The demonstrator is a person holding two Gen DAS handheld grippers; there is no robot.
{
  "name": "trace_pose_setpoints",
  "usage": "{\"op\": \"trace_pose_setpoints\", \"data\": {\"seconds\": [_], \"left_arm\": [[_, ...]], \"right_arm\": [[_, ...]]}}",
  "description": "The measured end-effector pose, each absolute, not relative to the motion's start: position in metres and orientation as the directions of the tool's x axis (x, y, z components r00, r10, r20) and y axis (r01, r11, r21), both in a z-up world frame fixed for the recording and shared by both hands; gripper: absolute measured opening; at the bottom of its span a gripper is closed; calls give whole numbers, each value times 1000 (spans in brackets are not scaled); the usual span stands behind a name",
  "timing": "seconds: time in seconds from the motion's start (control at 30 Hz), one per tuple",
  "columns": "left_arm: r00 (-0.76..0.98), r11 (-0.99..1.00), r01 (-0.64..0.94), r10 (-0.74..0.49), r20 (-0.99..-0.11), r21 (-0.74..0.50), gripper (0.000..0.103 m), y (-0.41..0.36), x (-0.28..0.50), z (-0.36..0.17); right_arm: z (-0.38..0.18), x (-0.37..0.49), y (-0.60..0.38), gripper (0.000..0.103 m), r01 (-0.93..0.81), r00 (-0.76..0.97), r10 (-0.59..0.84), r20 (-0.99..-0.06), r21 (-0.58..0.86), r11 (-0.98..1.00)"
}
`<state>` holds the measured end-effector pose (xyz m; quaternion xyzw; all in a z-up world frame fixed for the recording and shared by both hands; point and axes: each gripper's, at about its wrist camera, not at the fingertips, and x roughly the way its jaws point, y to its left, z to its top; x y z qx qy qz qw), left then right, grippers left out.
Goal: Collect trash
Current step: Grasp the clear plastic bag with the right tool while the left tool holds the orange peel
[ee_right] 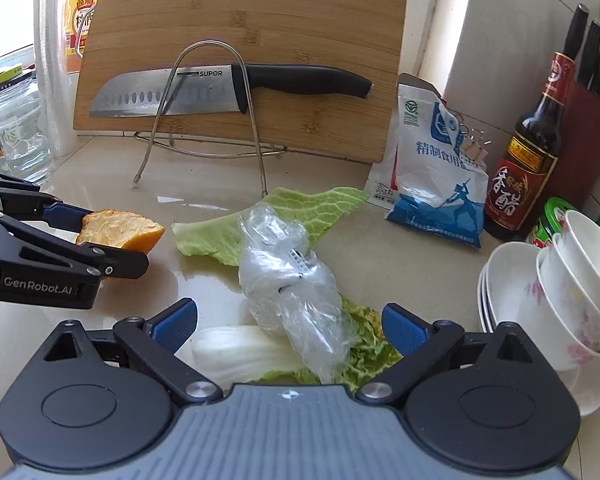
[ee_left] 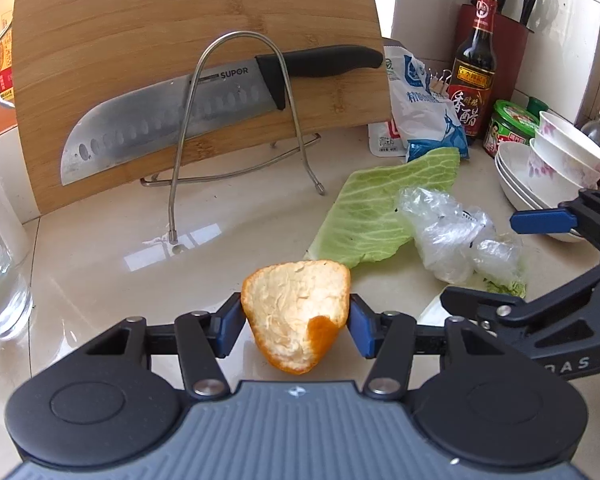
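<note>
Orange peel (ee_left: 296, 312), pith side up, sits pinched between the left gripper (ee_left: 296, 326) pads for carrying off, while the right gripper (ee_right: 290, 326), spread wide, straddles crumpled plastic wrap (ee_right: 292, 280) on cabbage leaves (ee_right: 300, 208) toward twelve o'clock.

Left wrist camera is looking low across the countertop (ee_left: 100, 248) toward the cutting board (ee_left: 140, 20) at twelve o'clock, close in. Right wrist camera is facing likewise, sharing board, knife (ee_right: 204, 88) and cabbage leaf (ee_right: 220, 232).
</note>
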<state>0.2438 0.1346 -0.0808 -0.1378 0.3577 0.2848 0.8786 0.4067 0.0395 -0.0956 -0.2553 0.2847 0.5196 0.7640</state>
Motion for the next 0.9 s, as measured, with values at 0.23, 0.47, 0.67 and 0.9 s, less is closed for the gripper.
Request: {"op": "trace_pose_setpoints", "data": {"seconds": [0.23,0.47,0.67,0.9], "left_arm": [[581,797,-603,401,-709,-43,54,135,241,-79],[580,801,-597,393,-713,-44,54,136,242,-79],[584,816,-577,381,-716,-36,54,134,243,-77],[596,843,-536,345,-725,-39,53,131,241,-74]], "right_arm": [[-105,410,57,88,-945,287,634,-718,-105,309],[-109,414,58,77,-941,295,621,-726,-111,318],[-107,416,56,64,-939,297,619,-727,-105,327],[-95,413,48,60,-937,294,627,-721,-90,336]]}}
